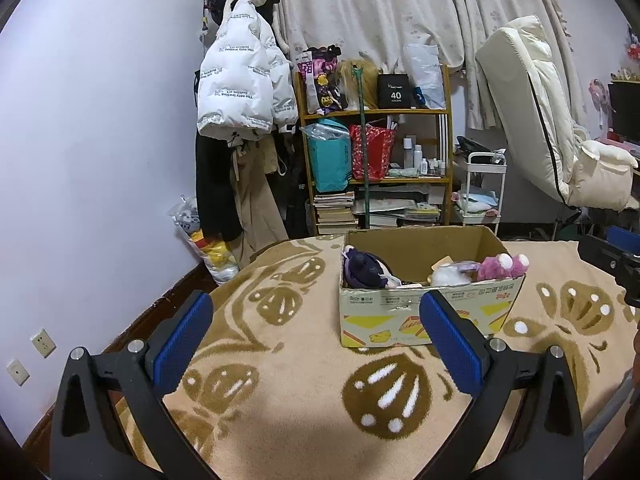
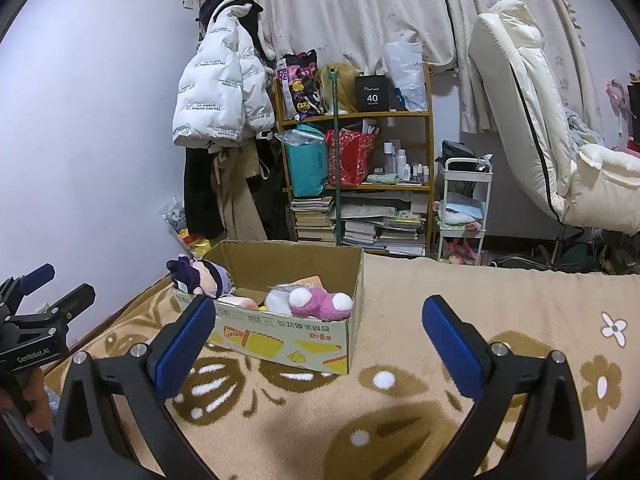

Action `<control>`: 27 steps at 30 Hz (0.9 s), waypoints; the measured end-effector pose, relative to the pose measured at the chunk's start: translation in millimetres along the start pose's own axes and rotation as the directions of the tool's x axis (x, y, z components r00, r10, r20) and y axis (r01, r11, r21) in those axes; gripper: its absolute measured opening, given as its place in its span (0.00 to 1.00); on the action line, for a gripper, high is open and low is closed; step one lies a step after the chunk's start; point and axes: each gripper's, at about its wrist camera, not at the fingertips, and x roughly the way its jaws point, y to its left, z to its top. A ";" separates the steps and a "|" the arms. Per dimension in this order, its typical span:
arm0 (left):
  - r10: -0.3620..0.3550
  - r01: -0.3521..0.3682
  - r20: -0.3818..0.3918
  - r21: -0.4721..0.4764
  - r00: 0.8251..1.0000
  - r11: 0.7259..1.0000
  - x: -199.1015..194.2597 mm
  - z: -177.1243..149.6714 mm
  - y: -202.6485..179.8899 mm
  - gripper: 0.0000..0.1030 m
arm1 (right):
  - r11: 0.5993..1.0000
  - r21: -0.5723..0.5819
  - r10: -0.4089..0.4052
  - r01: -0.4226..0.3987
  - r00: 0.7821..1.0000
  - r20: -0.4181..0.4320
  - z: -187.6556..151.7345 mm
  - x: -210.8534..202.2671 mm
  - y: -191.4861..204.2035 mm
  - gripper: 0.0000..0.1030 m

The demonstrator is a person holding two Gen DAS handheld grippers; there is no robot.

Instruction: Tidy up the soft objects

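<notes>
A: Plush toys, where do they sit?

B: All in the cardboard box (image 1: pixel 430 312) that stands on the beige blanket (image 1: pixel 304 392) with its brown flower pattern. A pink plush toy (image 1: pixel 505 266) lies at the box's right end, its white-tipped feet poking over the rim. Beside it is a white fluffy toy (image 1: pixel 450 276), and at the left end a doll with dark purple hair (image 1: pixel 362 268) leans against the wall of the box.

A: And from the right wrist view?

B: Same box (image 2: pixel 280 344), seen from its other side of the front. The pink one (image 2: pixel 320 302) lies against the near wall, the purple-haired doll (image 2: pixel 200 276) rests on the left corner of the rim.

A: The tongs?

B: The left tongs (image 1: pixel 316 340) are spread wide with nothing between the blue pads, hovering over the blanket just short of the box. The right tongs (image 2: pixel 320 344) are wide as well and hold nothing; the box shows between their fingers. Each pair is also caught at the edge of the other's view.

A: Behind the box?

B: A wooden shelf (image 1: pixel 448 128) crammed with bags, bottles and stacked books, a white puffer jacket (image 1: pixel 240 84) hanging beside it on the wall, pale curtains (image 1: pixel 380 8), and a cream reclining chair (image 1: pixel 532 120) to the right.
</notes>
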 end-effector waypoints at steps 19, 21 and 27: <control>0.008 -0.008 0.002 0.011 1.000 1.000 -2.5 0.1 -1.2 0.99 | 1.000 -0.002 0.000 0.000 1.000 -0.003 -0.9 0.8 -0.8 1.00; 0.008 -0.008 0.001 0.011 1.000 1.000 -2.3 -0.1 -1.0 0.99 | 1.000 -0.002 -0.001 0.001 1.000 -0.004 -2.5 1.5 -0.5 1.00; 0.011 -0.011 -0.002 0.015 1.000 1.000 -1.4 -0.8 -1.2 0.99 | 1.000 -0.001 -0.007 0.007 1.000 -0.006 -5.6 2.4 -1.9 1.00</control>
